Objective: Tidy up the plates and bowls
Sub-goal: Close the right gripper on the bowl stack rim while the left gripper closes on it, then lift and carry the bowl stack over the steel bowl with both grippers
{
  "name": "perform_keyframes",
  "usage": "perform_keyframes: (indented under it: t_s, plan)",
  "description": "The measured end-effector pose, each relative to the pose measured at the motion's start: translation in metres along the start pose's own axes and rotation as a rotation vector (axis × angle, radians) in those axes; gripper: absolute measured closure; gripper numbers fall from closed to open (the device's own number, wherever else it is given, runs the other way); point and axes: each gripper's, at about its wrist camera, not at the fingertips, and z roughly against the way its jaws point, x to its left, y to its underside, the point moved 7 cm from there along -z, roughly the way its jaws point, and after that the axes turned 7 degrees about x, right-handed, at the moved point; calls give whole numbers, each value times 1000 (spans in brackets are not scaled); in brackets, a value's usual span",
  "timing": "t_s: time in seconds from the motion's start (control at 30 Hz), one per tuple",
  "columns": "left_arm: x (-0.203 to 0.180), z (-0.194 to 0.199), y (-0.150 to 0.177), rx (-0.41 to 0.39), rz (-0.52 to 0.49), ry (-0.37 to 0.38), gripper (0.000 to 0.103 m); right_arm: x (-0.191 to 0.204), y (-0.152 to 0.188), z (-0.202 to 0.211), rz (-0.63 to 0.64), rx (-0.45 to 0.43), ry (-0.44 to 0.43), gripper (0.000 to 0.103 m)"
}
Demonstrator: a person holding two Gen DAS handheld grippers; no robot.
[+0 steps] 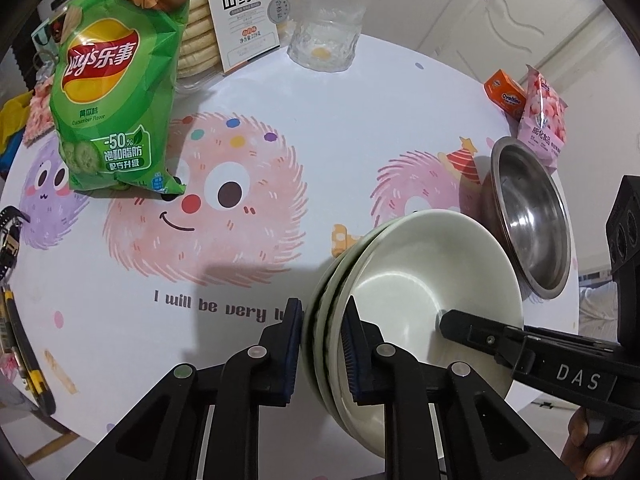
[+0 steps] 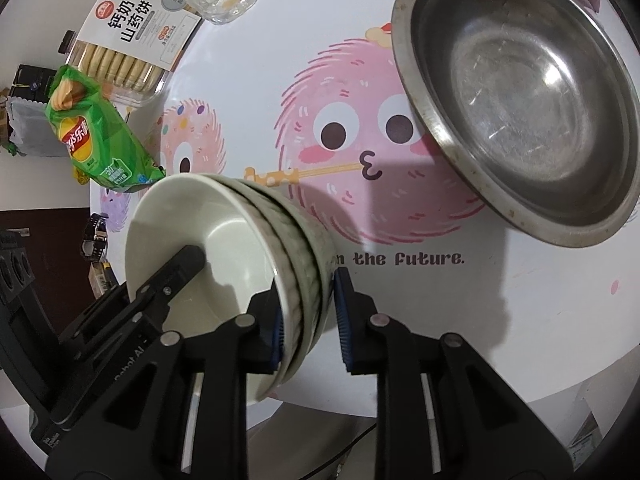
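Note:
A stack of three nested white bowls point(image 1: 420, 280) with grey marbled outsides stands near the front edge of the table, tilted in both views. My left gripper point(image 1: 323, 344) is shut on the stack's left rim, one blue pad outside and one inside. My right gripper point(image 2: 308, 324) is shut on the opposite rim of the bowl stack point(image 2: 192, 220), with one finger inside and one pad on the outer wall. Each gripper's inner finger shows in the other's view, lying inside the top bowl. A wide steel bowl point(image 1: 528, 216) point(image 2: 520, 100) sits apart to the right.
On the round cartoon-print table point(image 1: 240, 280) stand a green chips bag point(image 1: 108, 92), a biscuit pack point(image 1: 240, 20), a glass point(image 1: 328, 28), an orange box point(image 1: 506, 96) and a pink snack bag point(image 1: 544, 116). A watch point(image 2: 94, 236) lies at the left edge.

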Motion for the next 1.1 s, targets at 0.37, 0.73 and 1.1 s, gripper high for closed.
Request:
perform_keyframes:
  t_s: [0.37,0.73,1.1]
  plan:
    - [1,0,1,6,9,3,86,1,-4,6,5,-29,1,80]
    - [0,0,-2,0,10,2,86,3,-4,12,31,-35,31,82]
    - [0,-3,-3,5,7,1,76,-10,-5,1,-85,11,2,42]
